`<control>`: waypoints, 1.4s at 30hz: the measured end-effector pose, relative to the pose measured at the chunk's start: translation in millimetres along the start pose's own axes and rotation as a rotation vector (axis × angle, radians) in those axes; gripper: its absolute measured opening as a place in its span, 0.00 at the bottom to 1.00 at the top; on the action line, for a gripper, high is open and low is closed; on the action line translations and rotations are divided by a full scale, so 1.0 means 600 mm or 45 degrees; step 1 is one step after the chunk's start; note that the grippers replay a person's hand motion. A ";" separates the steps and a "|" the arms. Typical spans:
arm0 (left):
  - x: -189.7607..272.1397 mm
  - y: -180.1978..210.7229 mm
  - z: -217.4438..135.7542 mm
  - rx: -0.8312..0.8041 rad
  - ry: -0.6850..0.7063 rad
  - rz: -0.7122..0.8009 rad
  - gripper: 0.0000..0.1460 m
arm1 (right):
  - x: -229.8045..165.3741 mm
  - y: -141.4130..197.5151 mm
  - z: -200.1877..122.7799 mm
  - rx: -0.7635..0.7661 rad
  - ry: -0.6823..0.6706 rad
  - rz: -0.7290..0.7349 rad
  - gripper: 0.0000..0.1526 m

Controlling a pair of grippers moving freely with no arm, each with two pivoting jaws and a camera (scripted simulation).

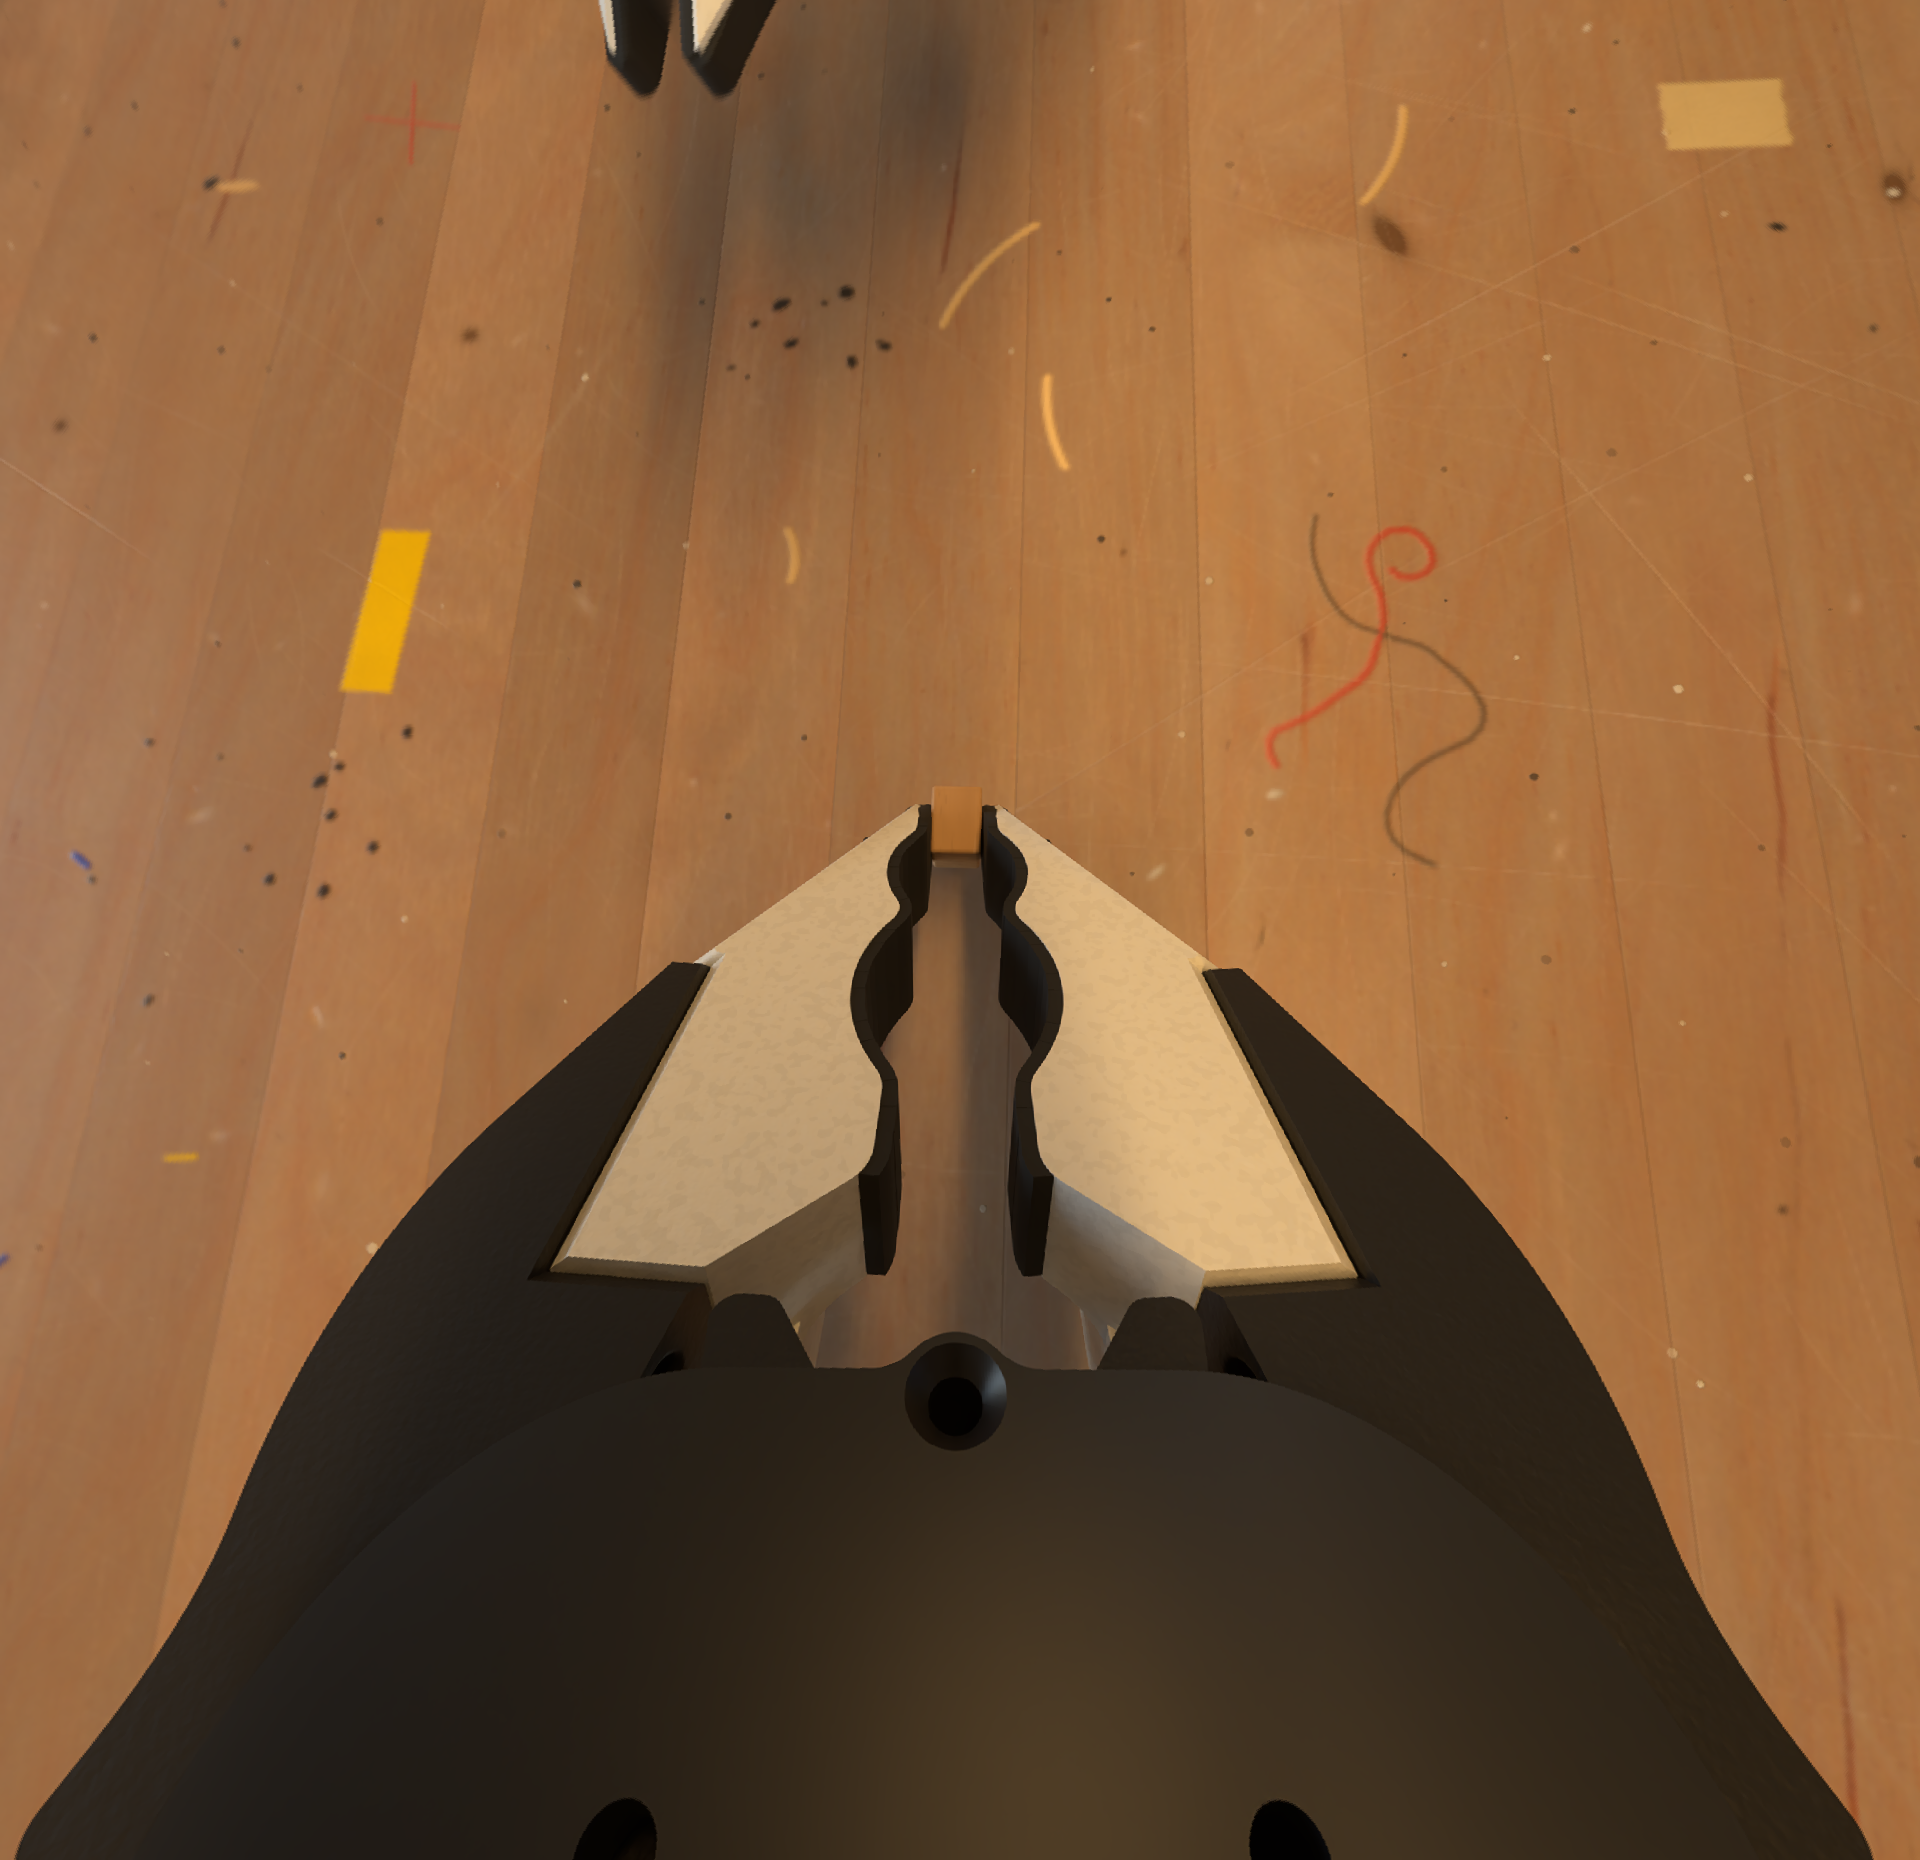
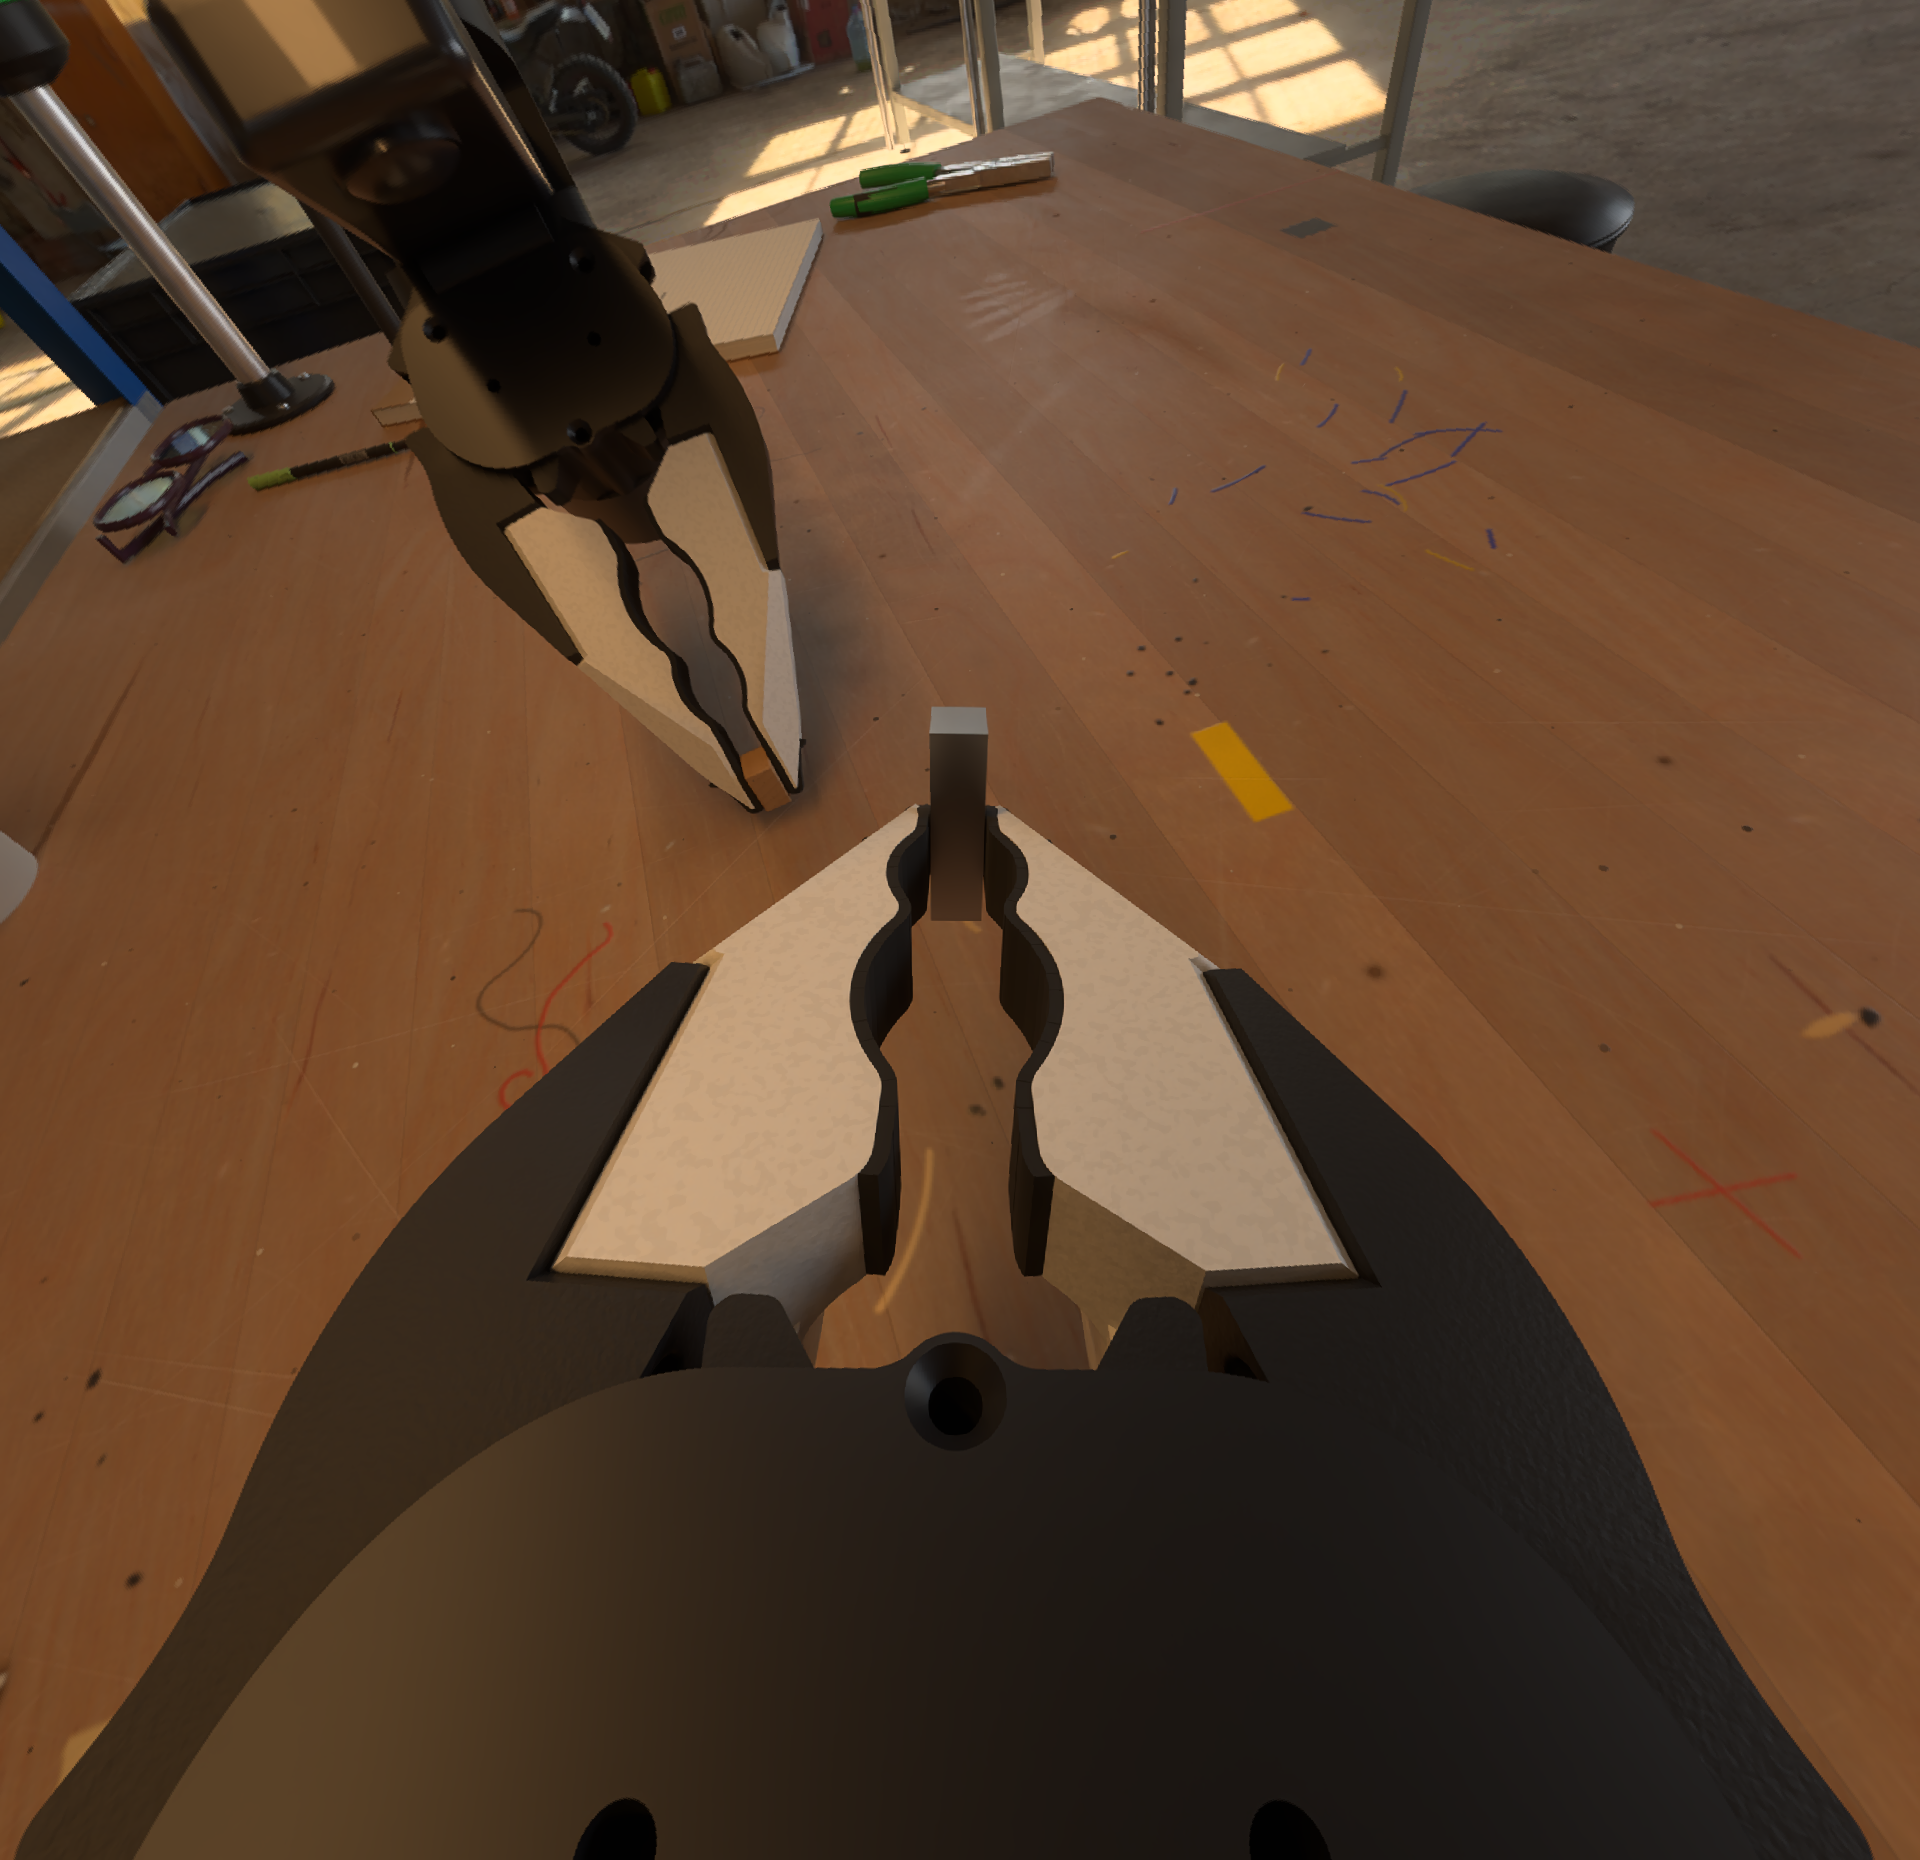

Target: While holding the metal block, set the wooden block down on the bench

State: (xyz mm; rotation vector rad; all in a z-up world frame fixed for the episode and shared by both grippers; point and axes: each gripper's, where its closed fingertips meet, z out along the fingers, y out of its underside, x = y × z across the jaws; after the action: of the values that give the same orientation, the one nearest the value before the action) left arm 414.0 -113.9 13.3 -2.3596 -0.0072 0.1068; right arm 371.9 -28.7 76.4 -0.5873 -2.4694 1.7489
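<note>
A broad wooden tabletop (image 2: 1143, 480) fills both views, scuffed and speckled, with tape strips and loose thread scattered on it. At its far side, well beyond both tongs, lie a flat board (image 2: 743, 283), two green-handled tools (image 2: 935, 181), a pair of glasses (image 2: 156, 485) and a pen (image 2: 327, 463).

The left tongs (image 2: 774, 780) point steeply down, tips almost at the tabletop, clamped on the small wooden block (image 1: 956, 821), which peeks out just past the tips. Whether the block touches the surface yet cannot be told, though it looks very close.

The right tongs (image 2: 956, 844) are held at a low angle above the tabletop, clamped on the grey metal block (image 2: 957, 813), which stands upright between the tips and sticks out beyond them. The left tongs sit just ahead and to their left.

This looks like the lowering step, nearly done. Next, the left tongs probably need to settle the wooden block flat, spread their tips and lift away, while the right tongs keep a firm squeeze on the metal block.
</note>
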 end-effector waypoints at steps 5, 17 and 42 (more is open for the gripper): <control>0.000 0.011 0.002 -0.003 0.000 -0.056 0.06 | -0.001 -0.001 -0.002 0.011 -0.015 0.021 0.06; 0.006 0.022 -0.010 -0.004 -0.032 -0.032 0.06 | -0.007 0.002 0.003 0.000 -0.047 0.028 0.06; 0.011 0.018 -0.026 -0.179 0.166 -0.004 0.15 | -0.015 0.001 0.003 0.008 -0.090 0.053 0.06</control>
State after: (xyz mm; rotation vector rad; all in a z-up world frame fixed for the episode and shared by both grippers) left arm 421.4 -132.1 16.1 -2.5026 0.0461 -0.0510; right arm 379.8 -33.3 76.4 -0.5911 -2.5147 1.8224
